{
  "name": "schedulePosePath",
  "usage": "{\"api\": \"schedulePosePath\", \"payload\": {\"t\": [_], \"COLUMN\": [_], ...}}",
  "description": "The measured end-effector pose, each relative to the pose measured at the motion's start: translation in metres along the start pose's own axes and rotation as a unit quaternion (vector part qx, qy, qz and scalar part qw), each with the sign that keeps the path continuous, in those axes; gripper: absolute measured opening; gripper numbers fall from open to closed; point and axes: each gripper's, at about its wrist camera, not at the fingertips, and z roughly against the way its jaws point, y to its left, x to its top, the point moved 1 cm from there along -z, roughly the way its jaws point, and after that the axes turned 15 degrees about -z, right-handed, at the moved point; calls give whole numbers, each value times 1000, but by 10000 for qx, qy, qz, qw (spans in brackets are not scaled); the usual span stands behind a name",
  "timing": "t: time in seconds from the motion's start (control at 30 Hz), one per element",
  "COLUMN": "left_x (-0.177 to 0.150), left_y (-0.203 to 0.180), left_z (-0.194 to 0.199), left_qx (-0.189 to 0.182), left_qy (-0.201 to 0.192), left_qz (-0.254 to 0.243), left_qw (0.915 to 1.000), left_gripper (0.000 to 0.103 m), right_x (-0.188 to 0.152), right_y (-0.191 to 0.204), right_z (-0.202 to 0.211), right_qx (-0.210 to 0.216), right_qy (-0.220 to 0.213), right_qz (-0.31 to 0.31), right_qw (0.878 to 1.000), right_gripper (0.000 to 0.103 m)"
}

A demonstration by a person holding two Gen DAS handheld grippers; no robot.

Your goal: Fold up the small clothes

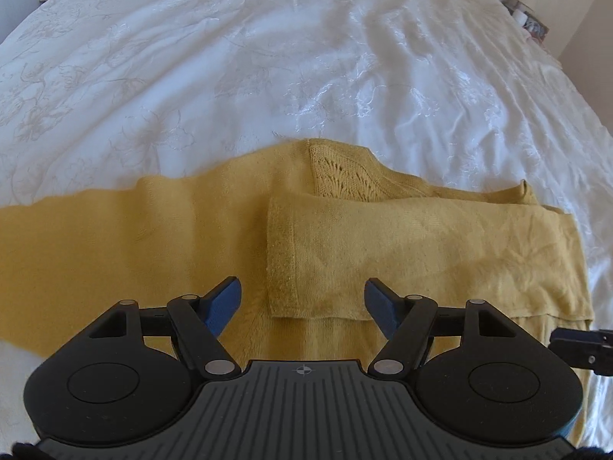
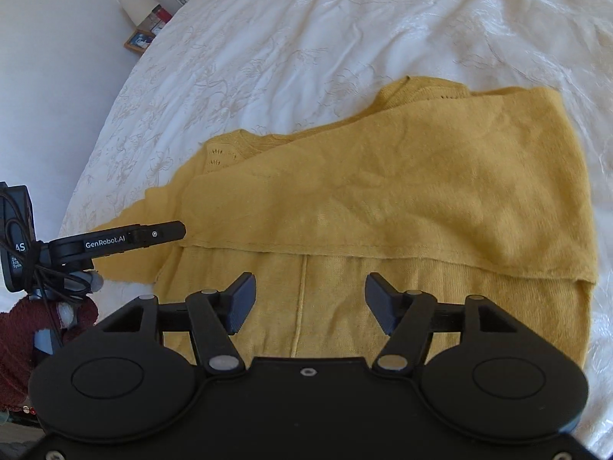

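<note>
my yellow sweater [image 1: 402, 253] lies flat on the bed [image 1: 268, 57], near the edge closest to me, with the white embroidered cover running wide and bare beyond it all the way to the far side. in my left view one sleeve [image 1: 76, 245] stretches out flat to the left, while the other side is folded in over the body, its cuff edge [image 1: 283, 257] standing as a straight line right ahead of my fingers and its lower hem lying just past them. the lacy neckline [image 1: 341, 176] sits at the far edge of the garment, against the cover. in my right view the folded panel [image 2: 421, 191] crosses the sweater at a slant, its bottom edge a clean line above the ribbed body, and the right border of the sweater falls close to the bed's side. my left hand-held gripper [image 1: 302, 303] hangs over the cuff corner with its blue pads spread apart, nothing between them but the cloth below; i cannot tell whether the tips touch it. my right hand-held gripper [image 2: 310, 303] is likewise released, jaws well apart above the body's centre seam [image 2: 300, 306], gripping nothing. a lamp [image 2: 140, 7] stands beyond the bed's far left corner.
</note>
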Motion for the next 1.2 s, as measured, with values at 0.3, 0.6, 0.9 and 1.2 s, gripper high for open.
{"api": "schedulePosePath", "payload": {"t": [0.3, 0.6, 0.9, 1.2], "left_x": [19, 28, 26, -9], "left_y": [9, 7, 8, 23], "left_z": [-36, -28, 24, -2], "left_qx": [-459, -334, -371, 90], "left_qy": [231, 67, -231, 358], "left_qz": [232, 270, 259, 291], "left_qw": [9984, 9991, 9987, 9989], "left_gripper": [55, 6, 6, 6], "right_x": [-1, 8, 0, -18], "right_y": [-59, -82, -43, -45], "right_z": [0, -13, 32, -5], "right_qx": [304, 465, 324, -312], "right_qy": [-570, -1131, -1063, -186], "right_qz": [-1996, -3012, -1970, -1558], "right_qw": [9778, 9457, 9741, 9871], "right_gripper": [68, 15, 13, 19]}}
